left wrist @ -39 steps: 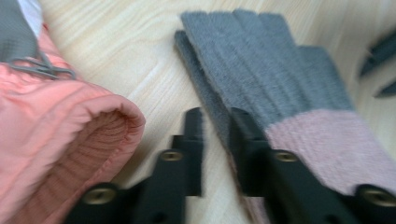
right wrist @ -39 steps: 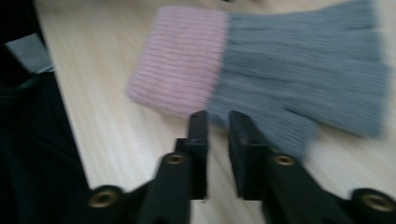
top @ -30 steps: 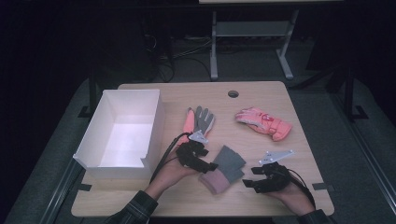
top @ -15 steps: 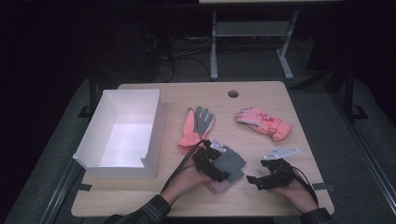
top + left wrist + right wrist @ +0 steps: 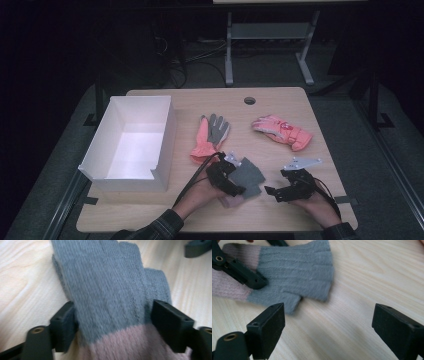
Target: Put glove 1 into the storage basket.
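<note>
A grey knit glove (image 5: 249, 175) with a pale pink cuff lies flat on the wooden table (image 5: 150, 220) near its front edge. My left gripper (image 5: 239, 189) straddles it where grey meets pink. In the left gripper view the glove (image 5: 107, 290) is narrowed between the two pads of that gripper (image 5: 112, 322); its jaws have just been closing on the glove. My right gripper (image 5: 270, 192) hovers just right of the glove, open; its jaws have just been opening with nothing between them. In the right gripper view the glove (image 5: 294, 272) lies beyond my right gripper (image 5: 328, 322), with the left gripper's jaw on it.
A white open box (image 5: 165, 135) stands at the left of the table. An orange glove with a grey palm (image 5: 212, 134) lies in the middle and a pink glove (image 5: 282, 131) at the back right. A cable hole (image 5: 249, 100) is near the far edge.
My left gripper has moved right and down onto the grey glove and now has its jaws on the glove's two sides. The right gripper has barely moved, and its jaws stand wider.
</note>
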Tool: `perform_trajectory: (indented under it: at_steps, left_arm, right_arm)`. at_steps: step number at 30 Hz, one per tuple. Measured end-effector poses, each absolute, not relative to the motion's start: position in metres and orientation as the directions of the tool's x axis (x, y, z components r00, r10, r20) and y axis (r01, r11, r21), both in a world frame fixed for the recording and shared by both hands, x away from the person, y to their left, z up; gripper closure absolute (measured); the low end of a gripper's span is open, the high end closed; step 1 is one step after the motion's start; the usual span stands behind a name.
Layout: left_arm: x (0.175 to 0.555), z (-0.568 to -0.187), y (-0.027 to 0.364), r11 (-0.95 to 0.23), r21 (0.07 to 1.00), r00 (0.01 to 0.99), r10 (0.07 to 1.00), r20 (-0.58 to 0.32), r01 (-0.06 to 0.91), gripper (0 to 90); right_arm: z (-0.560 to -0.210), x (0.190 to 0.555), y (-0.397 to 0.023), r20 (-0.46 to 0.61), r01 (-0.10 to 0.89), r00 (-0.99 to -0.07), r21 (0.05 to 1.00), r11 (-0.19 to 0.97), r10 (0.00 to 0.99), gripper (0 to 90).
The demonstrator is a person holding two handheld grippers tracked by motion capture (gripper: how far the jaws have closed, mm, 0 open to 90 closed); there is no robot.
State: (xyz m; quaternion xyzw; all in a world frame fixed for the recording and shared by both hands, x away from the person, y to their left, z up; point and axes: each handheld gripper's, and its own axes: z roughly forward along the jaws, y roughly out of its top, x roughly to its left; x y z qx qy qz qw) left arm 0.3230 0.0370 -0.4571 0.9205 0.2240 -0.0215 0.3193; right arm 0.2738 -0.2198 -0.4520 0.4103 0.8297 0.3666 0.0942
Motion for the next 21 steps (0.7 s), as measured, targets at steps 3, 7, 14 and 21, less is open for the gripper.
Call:
perform_trajectory:
  at_steps: [3,7,14,21]
  left_arm:
    - [0.3227,-0.4559,0.0368,-0.699,0.573,0.901,0.384,-0.204,0.428,38.0]
    - [0.3233,-0.4561,0.0353,-0.704,0.57,0.905,0.348,-0.245,0.425,57.0]
    - [0.3277,-0.4562,0.0381,-0.689,0.576,0.898,0.328,-0.295,0.441,64.7]
    - [0.3281,-0.4499,0.0396,-0.682,0.583,0.896,0.311,-0.316,0.442,65.1]
  right_arm:
    - [-0.4515,0.2738,-0.2205,0.142,0.613,-0.638,0.689,0.387,0.757,11.1]
    - [-0.4518,0.2741,-0.2204,0.141,0.613,-0.636,0.69,0.386,0.758,11.1]
    - [-0.4512,0.2745,-0.221,0.139,0.61,-0.628,0.7,0.373,0.766,10.5]
    - [-0.4516,0.2756,-0.2226,0.131,0.605,-0.623,0.706,0.368,0.771,10.0]
